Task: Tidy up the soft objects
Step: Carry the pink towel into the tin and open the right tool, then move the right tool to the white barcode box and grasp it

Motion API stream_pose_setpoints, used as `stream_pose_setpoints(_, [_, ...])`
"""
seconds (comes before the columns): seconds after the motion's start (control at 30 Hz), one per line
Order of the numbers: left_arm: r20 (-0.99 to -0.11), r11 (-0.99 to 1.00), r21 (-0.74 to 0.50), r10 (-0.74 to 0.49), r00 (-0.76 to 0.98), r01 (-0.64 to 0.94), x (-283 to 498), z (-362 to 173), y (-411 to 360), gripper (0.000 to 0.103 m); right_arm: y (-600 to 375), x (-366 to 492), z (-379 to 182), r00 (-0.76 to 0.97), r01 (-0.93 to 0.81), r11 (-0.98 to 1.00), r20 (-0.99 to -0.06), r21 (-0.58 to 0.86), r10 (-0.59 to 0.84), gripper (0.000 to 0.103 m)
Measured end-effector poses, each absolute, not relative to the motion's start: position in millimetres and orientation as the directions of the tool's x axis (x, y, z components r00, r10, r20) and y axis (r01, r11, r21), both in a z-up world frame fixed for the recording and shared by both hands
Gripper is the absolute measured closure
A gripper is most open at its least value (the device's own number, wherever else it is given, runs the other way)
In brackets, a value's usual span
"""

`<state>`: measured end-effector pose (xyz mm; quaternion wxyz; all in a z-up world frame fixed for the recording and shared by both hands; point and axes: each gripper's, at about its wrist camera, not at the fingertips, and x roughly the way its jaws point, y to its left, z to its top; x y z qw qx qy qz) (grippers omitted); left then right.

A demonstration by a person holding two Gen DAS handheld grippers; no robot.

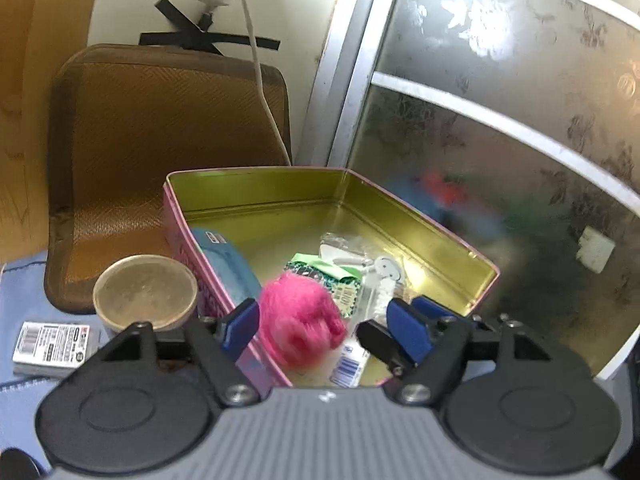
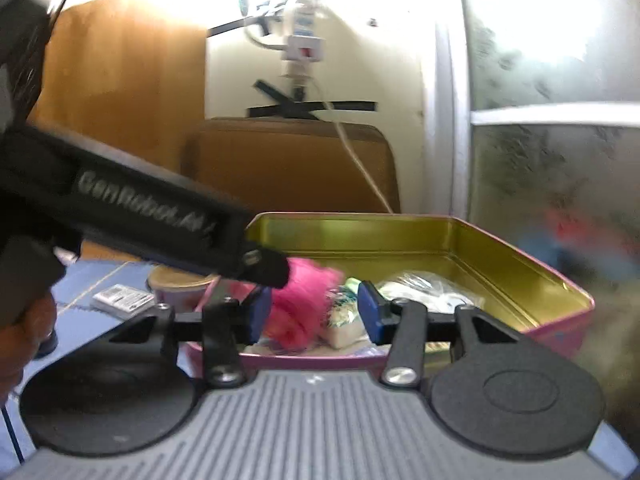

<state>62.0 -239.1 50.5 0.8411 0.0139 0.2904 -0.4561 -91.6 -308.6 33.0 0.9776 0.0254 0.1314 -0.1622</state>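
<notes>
A fluffy pink pom-pom [image 1: 300,320] sits blurred at the near end of a pink tin with a gold inside [image 1: 256,170]. My left gripper [image 1: 322,326] straddles it with jaws open; the left blue pad is close to it and a gap shows on the right. In the right wrist view the pom-pom [image 2: 304,308] shows between the blue pads of my right gripper [image 2: 314,312], which is open and stays in front of the tin [image 2: 360,216]. The left tool's black housing [image 2: 140,208] crosses that view from the left, its tip over the pom-pom.
The tin also holds a blue pack [image 1: 224,256], a green packet [image 1: 320,270] and clear plastic bags [image 1: 372,276]. Left of it stand a round lidded tub [image 1: 146,292] and a barcoded box [image 1: 50,342] on blue cloth. A brown cushion [image 1: 168,120] and frosted glass door [image 1: 500,120] stand behind.
</notes>
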Motion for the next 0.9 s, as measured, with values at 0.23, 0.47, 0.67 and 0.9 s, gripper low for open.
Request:
stream_pose_setpoints(0.23, [-0.446,0.623,-0.218,-0.748,0.492,0.751,44.1,54.9,-183.4,0.023,-303.9,-107.8,30.1,0.918,0.34,0.939,-0.238,0.058,-0.317,0.051])
stream_pose_setpoints(0.47, [-0.437,0.756,-0.24,-0.644,0.628,0.609,33.4,35.7,-80.9,0.02,-268.3,-110.8,37.2,0.948,0.251,0.966,-0.217,0.063,-0.232,0.051])
stream_pose_setpoints(0.67, [-0.475,0.883,-0.271,-0.47,0.744,0.384,50.6,10.2,4.1,0.02,-224.0,-86.1,29.0,0.949,0.097,0.995,-0.306,0.037,-0.081,0.051])
stream_pose_setpoints(0.9, [-0.476,0.89,-0.384,-0.42,0.773,0.248,76.1,-13.8,49.1,0.02,-182.3,-18.6,28.7,0.899,-0.103,0.994,-0.432,-0.037,0.077,0.051])
